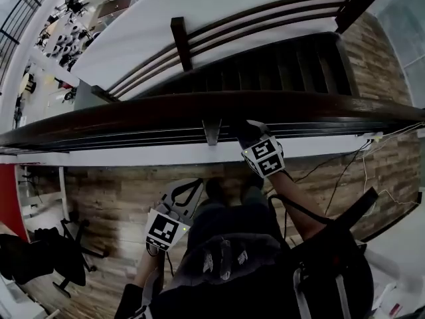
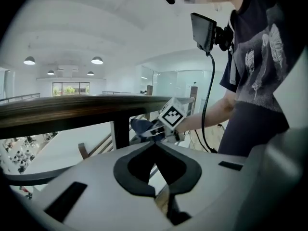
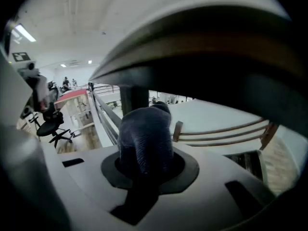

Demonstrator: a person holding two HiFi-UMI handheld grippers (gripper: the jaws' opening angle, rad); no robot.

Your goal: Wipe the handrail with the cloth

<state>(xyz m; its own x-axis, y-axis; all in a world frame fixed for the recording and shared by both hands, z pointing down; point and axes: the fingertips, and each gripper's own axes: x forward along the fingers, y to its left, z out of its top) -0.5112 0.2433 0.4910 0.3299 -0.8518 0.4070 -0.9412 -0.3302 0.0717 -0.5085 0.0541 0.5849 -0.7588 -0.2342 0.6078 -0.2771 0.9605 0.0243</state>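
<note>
The dark wooden handrail [image 1: 199, 108] runs across the head view from left to right. My right gripper [image 1: 252, 138] is shut on a dark blue cloth [image 1: 244, 128], which it holds just under the rail's near edge beside a baluster [image 1: 211, 130]. In the right gripper view the bunched cloth [image 3: 144, 141] fills the jaws, with the handrail [image 3: 216, 66] close overhead. My left gripper [image 1: 196, 183] hangs lower, away from the rail, shut with nothing in it. The left gripper view shows its own closed jaws [image 2: 155, 144], the handrail [image 2: 72, 109] and the cloth [image 2: 139, 125].
Beyond the rail a dark staircase [image 1: 279, 65] drops to a lower floor [image 1: 60, 38]. A black office chair [image 1: 40, 254] stands on the wooden floor at my left. Cables [image 1: 345, 168] trail along the floor on the right. My own body [image 1: 252, 258] fills the lower middle.
</note>
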